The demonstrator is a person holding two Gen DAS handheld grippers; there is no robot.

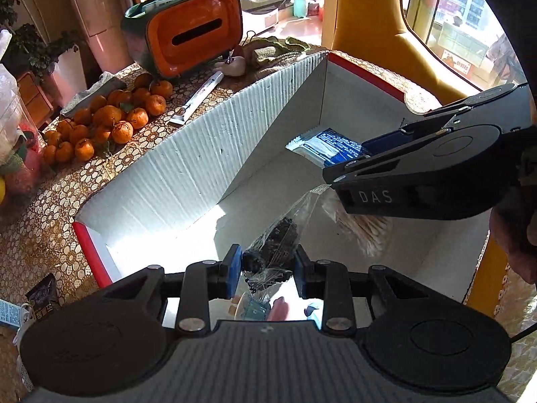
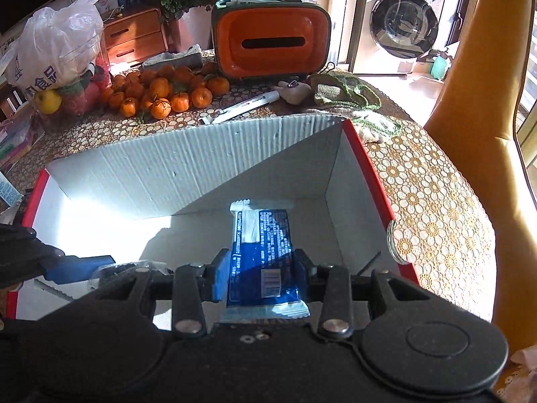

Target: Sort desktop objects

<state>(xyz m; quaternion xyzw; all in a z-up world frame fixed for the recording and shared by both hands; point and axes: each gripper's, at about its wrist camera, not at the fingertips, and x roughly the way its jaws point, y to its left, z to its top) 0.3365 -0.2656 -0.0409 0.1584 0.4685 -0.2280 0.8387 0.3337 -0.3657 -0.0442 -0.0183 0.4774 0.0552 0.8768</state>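
Note:
An open white cardboard box (image 1: 188, 168) with red edges lies on the lace-covered table. My left gripper (image 1: 268, 267) is shut on a clear plastic bag of dark bits (image 1: 275, 238) just above the box's near end. My right gripper (image 1: 352, 159) reaches in from the right, shut on a blue and white packet (image 1: 330, 146) over the far end. A bag of cotton swabs (image 1: 365, 231) lies on the box floor under it. In the right wrist view the blue packet (image 2: 261, 252) sits between my right gripper (image 2: 260, 277) fingers above the box (image 2: 167, 174), and the left gripper (image 2: 94, 268) shows at the left.
Behind the box sit a pile of oranges (image 2: 167, 94), an orange tissue holder (image 2: 272, 43), a white tube (image 2: 245, 107) and knitted cloths (image 2: 349, 94). A plastic bag with fruit (image 2: 57, 53) stands far left. A yellow chair (image 2: 486, 100) hugs the table's right side.

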